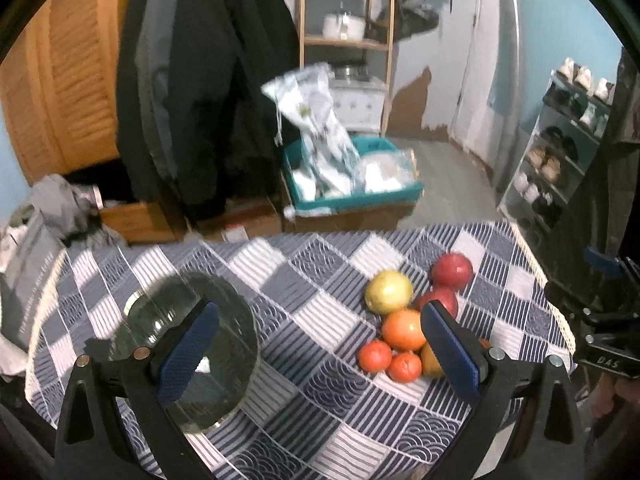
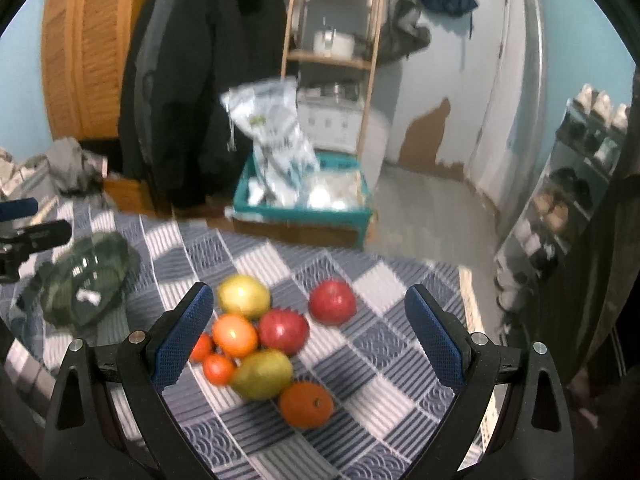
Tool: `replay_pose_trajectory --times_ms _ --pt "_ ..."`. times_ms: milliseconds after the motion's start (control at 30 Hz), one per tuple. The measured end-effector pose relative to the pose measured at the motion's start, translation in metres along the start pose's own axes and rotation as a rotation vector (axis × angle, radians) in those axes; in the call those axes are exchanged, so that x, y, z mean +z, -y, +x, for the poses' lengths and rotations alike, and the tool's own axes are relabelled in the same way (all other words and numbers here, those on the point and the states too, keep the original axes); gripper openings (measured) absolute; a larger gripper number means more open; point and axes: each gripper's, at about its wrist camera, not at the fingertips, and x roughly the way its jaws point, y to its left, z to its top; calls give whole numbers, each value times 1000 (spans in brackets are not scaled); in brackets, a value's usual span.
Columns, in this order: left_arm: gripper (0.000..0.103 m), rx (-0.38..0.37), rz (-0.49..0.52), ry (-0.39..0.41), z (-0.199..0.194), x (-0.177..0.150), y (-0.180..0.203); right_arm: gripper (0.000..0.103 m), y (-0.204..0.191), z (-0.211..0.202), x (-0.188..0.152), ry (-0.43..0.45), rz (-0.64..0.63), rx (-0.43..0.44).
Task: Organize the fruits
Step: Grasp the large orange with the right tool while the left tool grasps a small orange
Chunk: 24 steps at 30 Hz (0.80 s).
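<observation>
Nothing sorted yet, I'd say: the fruits [image 2: 256, 344] sit heaped on the table [image 1: 320, 420], glass bowl [image 1: 192, 348] empty (both grippers' fingers spread, holding nothing).

Your left gripper [image 1: 320, 354] and right gripper [image 2: 306, 338] look alike: black angular frames, silver round screws at the pivots, jaws faced with blue dimpled pads. One body seen from the left wrist carries pale lettering.
</observation>
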Motion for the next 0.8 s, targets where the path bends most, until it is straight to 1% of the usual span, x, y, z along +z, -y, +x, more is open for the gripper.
replay_pose_trajectory --times_ms 67,167,233,300,333,367,400,500,533,667,800 --pt "101 1 -3 -22 9 -4 2 95 4 11 -8 -51 1 -20" --pt "101 9 12 -51 23 -8 7 95 8 17 -13 -88 2 -21" --pt "101 16 25 -70 33 -11 11 95 9 25 -15 -127 2 -25" --pt "101 14 34 -100 44 -15 15 95 13 37 -25 -178 4 -27" --pt "101 9 37 -119 51 -17 17 95 14 39 -25 -187 4 -26" --pt "101 6 37 -136 57 -19 17 95 17 48 -32 -229 5 -23" --pt "101 3 36 -157 65 -22 18 95 16 53 -33 -240 6 -21" --pt "101 3 34 -202 84 -29 20 95 18 74 -48 -332 11 2" --pt "101 1 35 -216 92 -32 21 95 18 76 -50 -342 11 5" --pt "98 -7 35 -285 117 -42 23 95 18 97 -65 -433 13 30" --pt "98 -16 30 -334 136 -51 24 95 17 112 -76 -490 0 36"
